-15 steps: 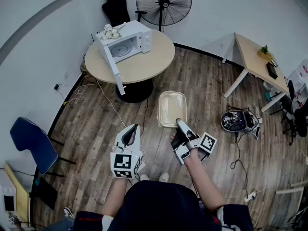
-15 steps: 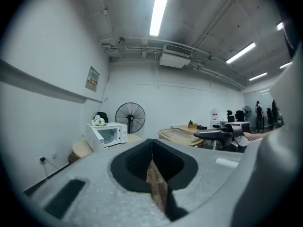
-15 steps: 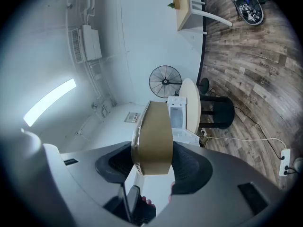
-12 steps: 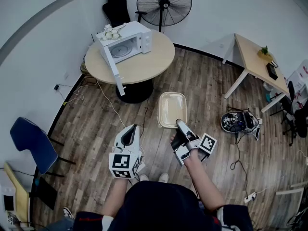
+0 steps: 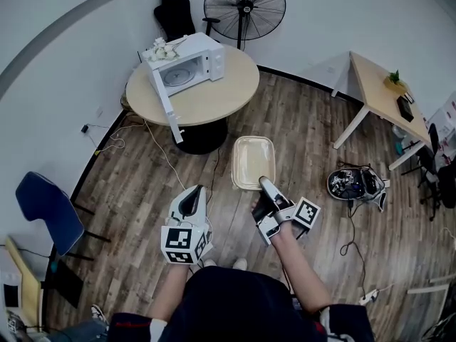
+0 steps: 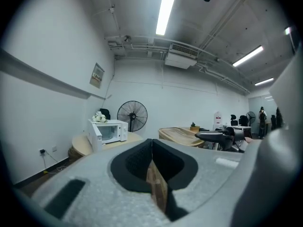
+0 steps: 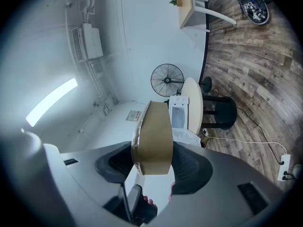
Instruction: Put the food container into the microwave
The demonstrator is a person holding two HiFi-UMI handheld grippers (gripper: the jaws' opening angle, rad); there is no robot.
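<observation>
1. A wood-plank floor [image 5: 306,134] is seen, bounded by a white wall [image 5: 370,13]. A standing fan [image 5: 244,6] and a blue chair [image 5: 44,205] are placed near that wall.
2. A round tabletop [image 5: 221,91] is set close to the wall, well apart from the person.
3. A white microwave [image 5: 187,64] is carried on that tabletop, its door [image 5: 165,105] swung open.
4. The food container [image 5: 253,161] — pale, rectangular — is held above the floor, between the person and the tabletop.
5. Its near rim is pinched by the right tool [image 5: 263,184]. The left tool [image 5: 192,191] is pressed together on nothing.
</observation>
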